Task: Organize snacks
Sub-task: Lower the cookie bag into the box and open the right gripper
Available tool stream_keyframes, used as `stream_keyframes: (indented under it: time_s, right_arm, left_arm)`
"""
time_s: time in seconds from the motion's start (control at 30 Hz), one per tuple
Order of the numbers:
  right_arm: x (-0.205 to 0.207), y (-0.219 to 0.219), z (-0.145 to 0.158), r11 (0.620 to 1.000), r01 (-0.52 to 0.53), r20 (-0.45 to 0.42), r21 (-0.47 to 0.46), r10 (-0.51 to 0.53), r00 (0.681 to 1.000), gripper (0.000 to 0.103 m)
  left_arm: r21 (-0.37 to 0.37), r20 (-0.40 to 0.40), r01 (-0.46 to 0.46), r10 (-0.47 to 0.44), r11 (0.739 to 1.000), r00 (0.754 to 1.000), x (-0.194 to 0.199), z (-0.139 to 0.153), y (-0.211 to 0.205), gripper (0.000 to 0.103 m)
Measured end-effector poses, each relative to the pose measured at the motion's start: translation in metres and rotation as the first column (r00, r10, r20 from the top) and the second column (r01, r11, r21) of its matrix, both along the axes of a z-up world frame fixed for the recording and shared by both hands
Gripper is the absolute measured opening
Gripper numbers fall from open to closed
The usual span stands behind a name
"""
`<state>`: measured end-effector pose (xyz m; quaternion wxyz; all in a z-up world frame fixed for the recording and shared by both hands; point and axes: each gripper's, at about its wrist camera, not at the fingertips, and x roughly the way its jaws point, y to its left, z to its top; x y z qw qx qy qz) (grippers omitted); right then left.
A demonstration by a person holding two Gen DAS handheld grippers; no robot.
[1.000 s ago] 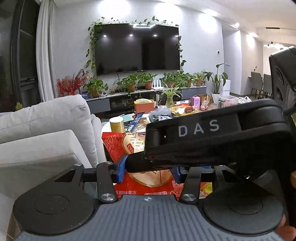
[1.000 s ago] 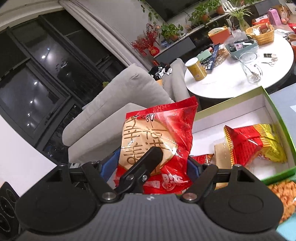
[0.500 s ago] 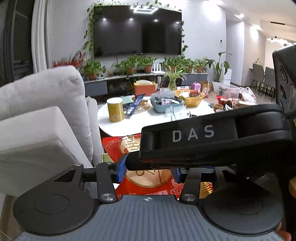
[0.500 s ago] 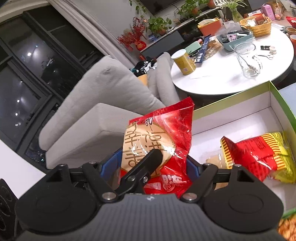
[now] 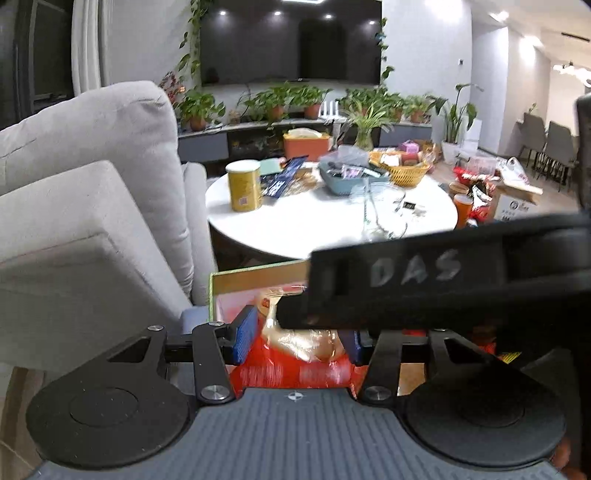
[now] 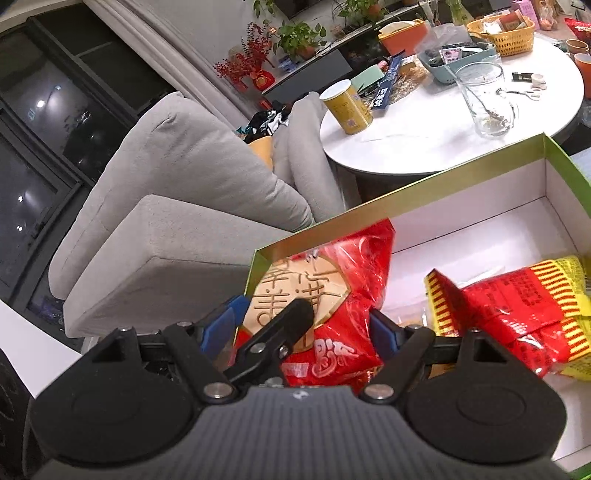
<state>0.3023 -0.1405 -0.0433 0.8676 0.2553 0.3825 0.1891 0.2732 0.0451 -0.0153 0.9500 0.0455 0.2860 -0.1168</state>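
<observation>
A red snack bag [image 6: 354,266] with a gold round label sits low in the near left corner of a green-rimmed white box [image 6: 406,192]. My right gripper [image 6: 303,326] is shut on the bag's lower part, blue pads on both sides. My left gripper [image 5: 297,338] is shut on the same bag [image 5: 295,373], whose top is hidden behind the right gripper's black body marked DAS [image 5: 424,280]. One black finger [image 6: 280,332] of the left gripper crosses the bag in the right wrist view. A red and yellow bag [image 6: 517,306] lies inside the box to the right.
A grey sofa [image 6: 177,192] stands just left of the box. Behind the box is a round white table [image 6: 424,129] with a yellow can [image 6: 347,107], a glass jug [image 6: 484,99], a yellow basket [image 6: 506,31] and other clutter. The box's far right part is bare.
Both grippers have sunk with the red bag. The bag has gone from above the box down into its left corner, and the box's green rim now shows around it.
</observation>
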Motion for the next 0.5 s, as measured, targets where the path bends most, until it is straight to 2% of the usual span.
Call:
stream_keyframes:
  time_s: [0.13,0.5]
  right_arm:
    - [-0.011,-0.005,0.014,0.998,0.037,0.078,-0.041,-0.033,0.996,0.056]
    - [-0.043,-0.018,0.047,0.999,0.009,0.126,-0.032,-0.005,0.992,0.056]
  left_arm:
    - [0.008,-0.002,-0.026,0.026,1.0,1.0,-0.002,0.002,0.004,0.046]
    - [0.002,0.029,-0.041,0.041,0.999,0.999,-0.039,0.027,0.004,0.046]
